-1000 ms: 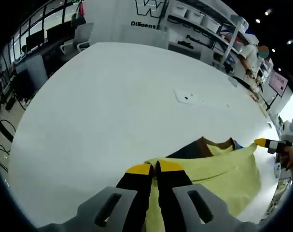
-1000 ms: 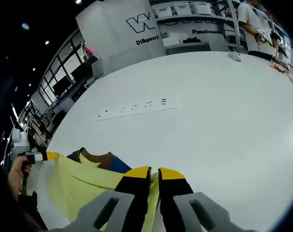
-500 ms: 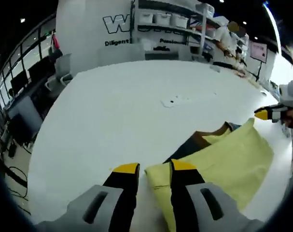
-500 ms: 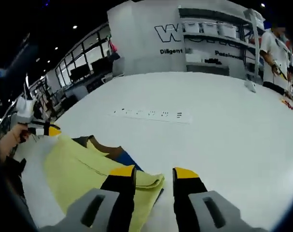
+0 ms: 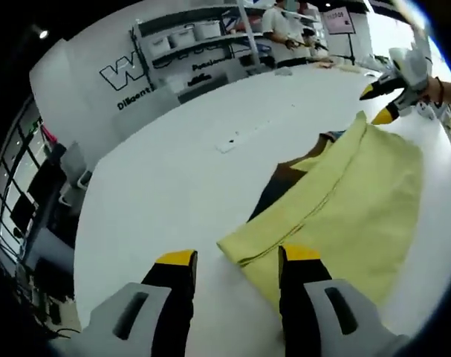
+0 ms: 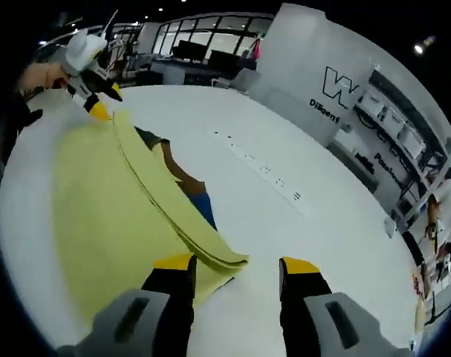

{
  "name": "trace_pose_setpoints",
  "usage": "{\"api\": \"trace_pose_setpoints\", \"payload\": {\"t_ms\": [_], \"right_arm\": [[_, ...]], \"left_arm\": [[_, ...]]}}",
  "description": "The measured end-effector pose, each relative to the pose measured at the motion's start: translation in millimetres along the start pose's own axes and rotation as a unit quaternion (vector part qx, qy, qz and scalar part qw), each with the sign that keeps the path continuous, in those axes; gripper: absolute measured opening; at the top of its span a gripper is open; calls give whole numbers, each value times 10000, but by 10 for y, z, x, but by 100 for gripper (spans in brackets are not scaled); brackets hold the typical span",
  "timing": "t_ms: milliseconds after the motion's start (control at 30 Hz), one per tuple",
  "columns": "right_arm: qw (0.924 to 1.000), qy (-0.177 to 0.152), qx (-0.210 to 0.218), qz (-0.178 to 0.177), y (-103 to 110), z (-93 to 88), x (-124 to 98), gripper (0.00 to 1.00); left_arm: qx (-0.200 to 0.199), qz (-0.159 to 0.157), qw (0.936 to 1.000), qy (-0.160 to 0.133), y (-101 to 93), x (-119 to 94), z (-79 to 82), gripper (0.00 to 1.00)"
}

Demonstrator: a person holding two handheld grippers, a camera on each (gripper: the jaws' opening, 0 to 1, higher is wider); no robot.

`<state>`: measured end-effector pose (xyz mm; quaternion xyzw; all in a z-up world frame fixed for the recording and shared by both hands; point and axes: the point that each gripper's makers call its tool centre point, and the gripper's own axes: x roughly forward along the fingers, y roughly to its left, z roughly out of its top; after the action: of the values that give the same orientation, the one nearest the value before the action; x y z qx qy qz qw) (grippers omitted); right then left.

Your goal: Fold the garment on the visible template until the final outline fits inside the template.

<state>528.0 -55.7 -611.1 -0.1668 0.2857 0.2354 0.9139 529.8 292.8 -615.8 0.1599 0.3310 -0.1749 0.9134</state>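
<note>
A yellow garment [image 5: 351, 201] lies folded on the white table [image 5: 158, 186], its doubled edge running away from me. Dark, brown and blue patches [image 5: 284, 178] peek out from under that fold. My left gripper [image 5: 238, 256] is open just behind the near corner of the fold, holding nothing. In the right gripper view the same garment [image 6: 99, 208] spreads to the left, with brown and blue bits [image 6: 188, 182] along its edge. My right gripper [image 6: 236, 264] is open at the other folded corner. Each gripper also shows at the far end of the other's view, the right gripper [image 5: 381, 100] and the left gripper [image 6: 91, 82].
A socket strip [image 6: 262, 167] is set into the table beyond the garment. Shelves with bins [image 5: 195, 44] and a white wall with lettering stand behind the table. People stand at the back [image 5: 277, 18]. Bare tabletop stretches left of the garment.
Both grippers were shut on the yellow folded edge a second ago. They have opened, let it go and drawn back. The fold now rests on the table.
</note>
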Motion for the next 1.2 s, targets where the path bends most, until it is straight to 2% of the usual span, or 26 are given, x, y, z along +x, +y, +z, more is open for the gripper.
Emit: {"api": "trace_pose_setpoints", "payload": {"t_ms": [33, 67, 100, 167, 233, 367, 433, 467, 500, 533, 567, 600, 633, 667, 700, 733, 767, 867, 933, 967, 1067, 1167, 1200], "right_arm": [[9993, 99, -372, 17, 36, -46, 5, 44], [9974, 186, -702, 27, 55, -91, 24, 46], [9959, 250, -868, 19, 58, -121, 40, 48], [9891, 352, -1428, 27, 68, -159, 94, 51], [9876, 366, -1527, 23, 71, -160, 106, 50], [9852, 391, -1670, 39, 79, -160, 119, 48], [9800, 472, -1934, -25, 77, -160, 134, 48], [9699, 509, -2378, -86, 62, -148, 167, 45], [9549, 505, -2924, -126, 68, -124, 204, 43], [9515, 497, -3034, -115, 82, -119, 209, 40], [9444, 487, -3252, -46, 137, -119, 241, 38], [9404, 506, -3362, -81, 125, -119, 252, 36], [9234, 602, -3791, 15, 148, -153, 275, 36], [9223, 572, -3822, 26, 159, -149, 281, 35], [9142, 563, -4013, 49, 170, -148, 297, 32], [9137, 582, -4022, 6, 153, -150, 309, 28], [9155, 621, -3975, -1, 136, -161, 325, 19], [9195, 635, -3879, 15, 125, -150, 322, 0], [9254, 647, -3734, -24, 92, -142, 326, 0], [9311, 643, -3592, -32, 78, -140, 332, 0], [9369, 607, -3442, -38, 57, -115, 332, 0], [9406, 581, -3345, -71, 43, -89, 334, 0], [9426, 578, -3287, -80, 35, -80, 346, 0]], "left_arm": [[95, 27, 9999, -54, 0, -1, -8, 52], [303, -74, 9995, -46, -39, 7, -47, 54], [303, -101, 9995, 3, -67, 19, -102, 56], [884, -93, 9960, -96, -92, 34, -106, 55], [992, -99, 9949, -118, -98, 37, -106, 53], [936, -47, 9955, -130, -97, 35, -113, 49], [1219, -77, 9921, -282, -99, 43, -72, 47], [1643, 25, 9862, -198, -68, 50, -88, 46], [2120, 70, 9771, -159, -71, 80, -97, 45], [2190, 96, 9756, -142, -69, 88, -101, 43], [2440, 53, 9697, -120, -100, 135, -107, 40], [2510, 23, 9679, -135, -115, 158, -103, 39], [2557, 26, 9667, -84, -119, 164, -111, 38], [2699, 51, 9628, -108, -124, 173, -95, 35], [2791, 69, 9602, -82, -126, 185, -95, 32], [2771, 31, 9608, -24, -128, 206, -118, 29], [2535, -53, 9673, 99, -132, 229, -170, 24], [2392, -34, 9709, 150, -98, 235, -187, 16], [2267, -54, 9739, 145, -95, 231, -185, 15], [2197, -64, 9754, 151, -94, 232, -185, 11], [2027, -73, 9791, 125, -83, 234, -151, 5], [1897, 9, 9818, 63, -47, 247, -99, 5], [1691, -20, 9856, 12, -54, 263, -78, 5]]}}
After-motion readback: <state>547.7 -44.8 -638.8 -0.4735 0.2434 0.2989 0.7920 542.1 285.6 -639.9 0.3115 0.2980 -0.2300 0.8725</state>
